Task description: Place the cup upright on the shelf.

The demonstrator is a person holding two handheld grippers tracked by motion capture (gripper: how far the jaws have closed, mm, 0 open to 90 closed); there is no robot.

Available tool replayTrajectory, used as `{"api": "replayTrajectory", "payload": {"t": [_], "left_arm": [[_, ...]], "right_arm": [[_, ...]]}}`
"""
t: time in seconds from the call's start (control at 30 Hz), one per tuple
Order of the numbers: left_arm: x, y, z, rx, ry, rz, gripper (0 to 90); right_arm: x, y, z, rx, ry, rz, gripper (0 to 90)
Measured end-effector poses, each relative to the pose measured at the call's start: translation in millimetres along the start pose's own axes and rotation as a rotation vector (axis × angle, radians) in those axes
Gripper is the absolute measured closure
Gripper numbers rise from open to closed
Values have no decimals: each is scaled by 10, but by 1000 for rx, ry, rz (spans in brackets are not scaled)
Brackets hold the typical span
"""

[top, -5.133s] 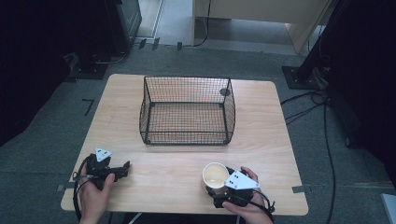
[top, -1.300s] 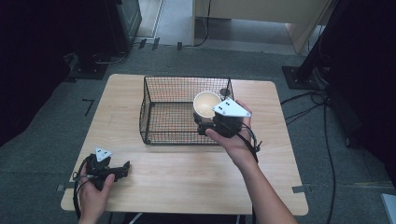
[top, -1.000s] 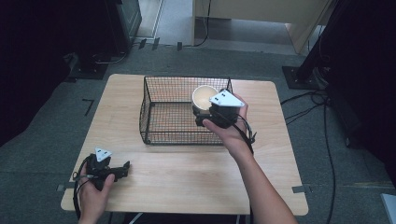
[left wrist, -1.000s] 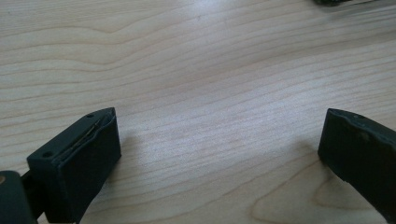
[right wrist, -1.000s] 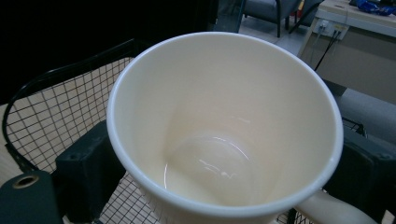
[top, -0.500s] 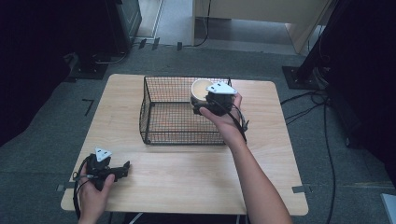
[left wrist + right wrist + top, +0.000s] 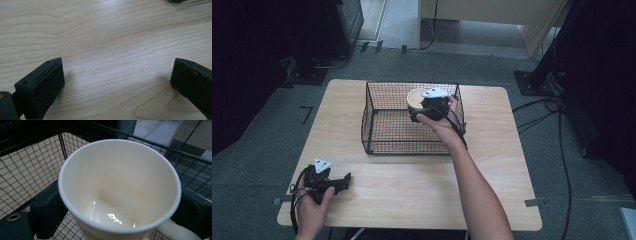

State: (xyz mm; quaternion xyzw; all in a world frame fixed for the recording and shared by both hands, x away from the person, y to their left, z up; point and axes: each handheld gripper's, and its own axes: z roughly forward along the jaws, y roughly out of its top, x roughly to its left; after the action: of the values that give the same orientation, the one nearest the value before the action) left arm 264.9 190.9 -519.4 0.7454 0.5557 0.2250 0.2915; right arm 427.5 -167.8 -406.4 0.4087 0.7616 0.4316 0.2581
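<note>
Right gripper view: glossy cream ceramic mug [image 7: 120, 192], empty, clamped across its body by the right gripper [image 7: 120, 220], inside the black wire-mesh basket [image 7: 37, 170] near its far right corner. Likely rigid, heavyish, slick glaze, chip-prone; body grip beside the handle seems sound. Left gripper [image 7: 117, 82] rests agape on pale wood-grain table [image 7: 112, 37].

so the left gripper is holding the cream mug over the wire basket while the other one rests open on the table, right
Not quite: the right gripper holds the cream mug over the wire basket, as the high view shows. The left gripper is the one resting open on the table, its jaws apart.
</note>
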Motion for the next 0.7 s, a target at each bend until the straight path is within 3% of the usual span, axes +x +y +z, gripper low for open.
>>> {"api": "replayTrajectory", "payload": {"t": [0.7], "left_arm": [[-1, 0, 0, 0, 1, 0, 0]], "right_arm": [[27, -140, 369, 200, 40, -47, 97]]}}
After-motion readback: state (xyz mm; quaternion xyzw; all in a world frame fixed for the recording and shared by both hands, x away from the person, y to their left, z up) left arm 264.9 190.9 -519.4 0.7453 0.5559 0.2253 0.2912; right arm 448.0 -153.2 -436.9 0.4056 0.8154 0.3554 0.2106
